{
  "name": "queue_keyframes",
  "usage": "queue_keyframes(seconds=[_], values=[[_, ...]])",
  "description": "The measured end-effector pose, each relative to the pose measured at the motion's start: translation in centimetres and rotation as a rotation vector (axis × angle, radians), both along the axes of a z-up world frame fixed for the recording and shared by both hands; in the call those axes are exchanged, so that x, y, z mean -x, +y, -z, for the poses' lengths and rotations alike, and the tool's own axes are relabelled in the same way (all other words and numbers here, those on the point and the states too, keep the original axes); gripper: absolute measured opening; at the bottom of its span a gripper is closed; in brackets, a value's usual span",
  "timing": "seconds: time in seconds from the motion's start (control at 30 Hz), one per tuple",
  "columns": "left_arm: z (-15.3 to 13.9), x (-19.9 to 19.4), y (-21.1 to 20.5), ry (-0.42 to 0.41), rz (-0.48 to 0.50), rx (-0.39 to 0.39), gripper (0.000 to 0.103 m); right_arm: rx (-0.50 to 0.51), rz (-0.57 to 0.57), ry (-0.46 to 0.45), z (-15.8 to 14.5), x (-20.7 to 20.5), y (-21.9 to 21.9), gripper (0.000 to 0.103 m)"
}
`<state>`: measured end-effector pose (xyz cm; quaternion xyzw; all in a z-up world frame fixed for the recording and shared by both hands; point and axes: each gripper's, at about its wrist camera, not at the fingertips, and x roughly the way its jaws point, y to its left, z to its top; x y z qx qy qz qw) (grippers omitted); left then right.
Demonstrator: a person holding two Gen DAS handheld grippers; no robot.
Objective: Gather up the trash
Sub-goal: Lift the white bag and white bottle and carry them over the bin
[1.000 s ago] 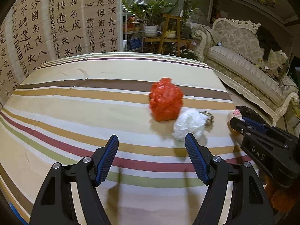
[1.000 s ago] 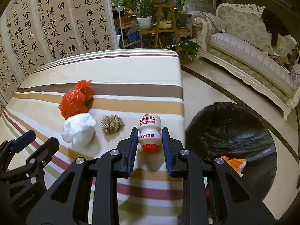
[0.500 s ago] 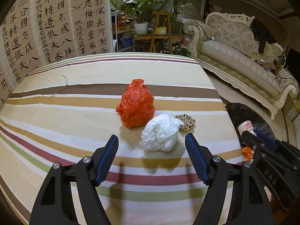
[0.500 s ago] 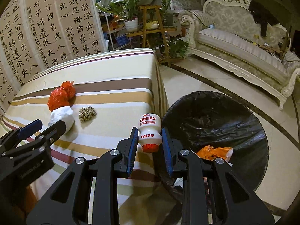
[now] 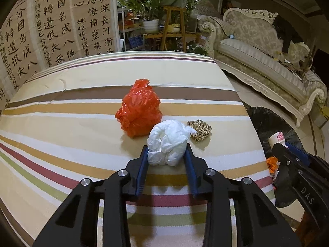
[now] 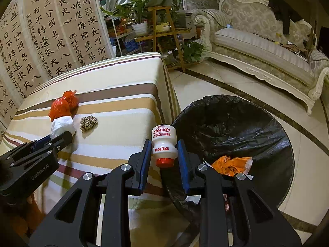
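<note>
Two grips to manage: my left gripper (image 5: pixel 167 154), jaws just closing, squeezes the white wad (image 5: pixel 167 145); my right gripper (image 6: pixel 163 154) clamps the bottle (image 6: pixel 164 145), bin (image 6: pixel 267 123) just ahead—release once fully over it.

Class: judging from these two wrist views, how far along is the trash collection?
Done: orange wrapper lies in the black-lined bin. In hand: right gripper holds the white red-capped bottle at the bin's rim; left gripper, jaws just closing, pinches the white crumpled wad. Left: red plastic bag, tan woven scrap.
</note>
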<state>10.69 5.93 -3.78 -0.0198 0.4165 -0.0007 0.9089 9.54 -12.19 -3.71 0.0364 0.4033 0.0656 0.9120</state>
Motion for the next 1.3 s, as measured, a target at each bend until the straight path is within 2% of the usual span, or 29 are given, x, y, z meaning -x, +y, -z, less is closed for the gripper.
queue_keyframes(seconds=[0.27, 0.77, 1.3], values=[[-0.6, 1.6, -0.8, -0.035, 0.016, -0.025, 0.033, 0.002, 0.005, -0.004, -0.1, 0.6, -0.2, 0.025], [-2.1, 4.9, -2.9, -0.087, 0.07, -0.024, 0.033, 0.0, 0.036, -0.026, -0.8, 4.5, -1.8, 0.025], [-2.6, 6.8, -7.9, -0.116, 0.167, -0.032, 0.033, 0.002, 0.123, -0.042, -1.1, 7.1, -5.8, 0.025]])
